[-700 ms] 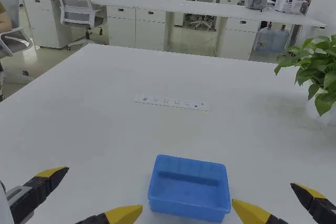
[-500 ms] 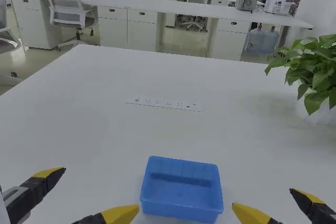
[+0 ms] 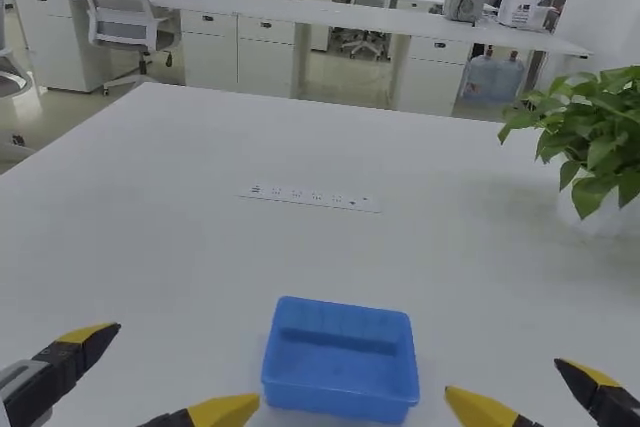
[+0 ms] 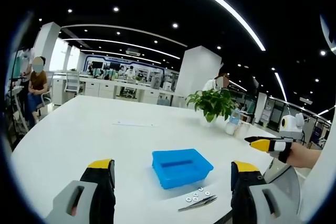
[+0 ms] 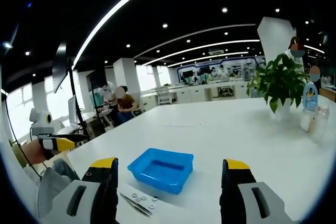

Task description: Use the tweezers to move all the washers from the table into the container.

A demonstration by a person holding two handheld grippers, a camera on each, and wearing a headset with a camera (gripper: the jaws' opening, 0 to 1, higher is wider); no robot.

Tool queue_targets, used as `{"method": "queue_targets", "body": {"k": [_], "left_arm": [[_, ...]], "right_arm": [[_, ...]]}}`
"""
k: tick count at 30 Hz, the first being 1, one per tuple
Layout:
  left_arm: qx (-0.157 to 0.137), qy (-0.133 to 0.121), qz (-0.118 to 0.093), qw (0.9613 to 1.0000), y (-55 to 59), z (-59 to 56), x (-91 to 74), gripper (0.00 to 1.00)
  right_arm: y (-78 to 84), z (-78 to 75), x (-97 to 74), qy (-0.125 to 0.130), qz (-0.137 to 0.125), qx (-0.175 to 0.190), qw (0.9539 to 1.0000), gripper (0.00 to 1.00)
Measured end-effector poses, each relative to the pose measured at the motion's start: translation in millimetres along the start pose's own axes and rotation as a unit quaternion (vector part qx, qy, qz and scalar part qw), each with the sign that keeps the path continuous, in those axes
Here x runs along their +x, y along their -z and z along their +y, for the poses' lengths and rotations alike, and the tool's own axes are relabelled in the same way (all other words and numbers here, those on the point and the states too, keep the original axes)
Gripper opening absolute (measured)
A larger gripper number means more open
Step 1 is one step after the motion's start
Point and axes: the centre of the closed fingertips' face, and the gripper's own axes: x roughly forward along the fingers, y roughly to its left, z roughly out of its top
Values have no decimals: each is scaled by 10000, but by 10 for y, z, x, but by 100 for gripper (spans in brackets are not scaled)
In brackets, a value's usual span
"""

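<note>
You hold the left gripper point(image 3: 163, 370) and right gripper point(image 3: 523, 389) wide open either side of the bin point(image 3: 335, 393); washers point(image 4: 195, 196) and tweezers point(image 4: 197, 204) lie just nearer.

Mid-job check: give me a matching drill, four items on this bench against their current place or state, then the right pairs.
1 blue rectangular plastic container
2 thin metal tweezers
3 small silver ring washers
4 green leafy potted plant

A clustered on the table, outside the container
B empty
C standing at the table's right side
D lying flat beside the washers

Pairs: 1-B; 2-D; 3-A; 4-C
</note>
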Motion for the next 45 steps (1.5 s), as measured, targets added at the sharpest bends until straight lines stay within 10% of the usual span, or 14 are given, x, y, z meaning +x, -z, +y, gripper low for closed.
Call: {"method": "queue_targets", "body": {"k": [34, 41, 45], "left_arm": [[35, 202, 135, 9997, 78, -59, 82, 92], [272, 508, 598, 9965, 250, -137, 93, 80], [909, 854, 1186, 9851, 457, -189, 143, 61]], "right_arm": [[38, 72, 28, -31, 160, -245, 9996, 80], [204, 216, 47, -317, 491, -446, 9973, 68], [439, 378, 74, -739, 949, -712, 9902, 46]]}}
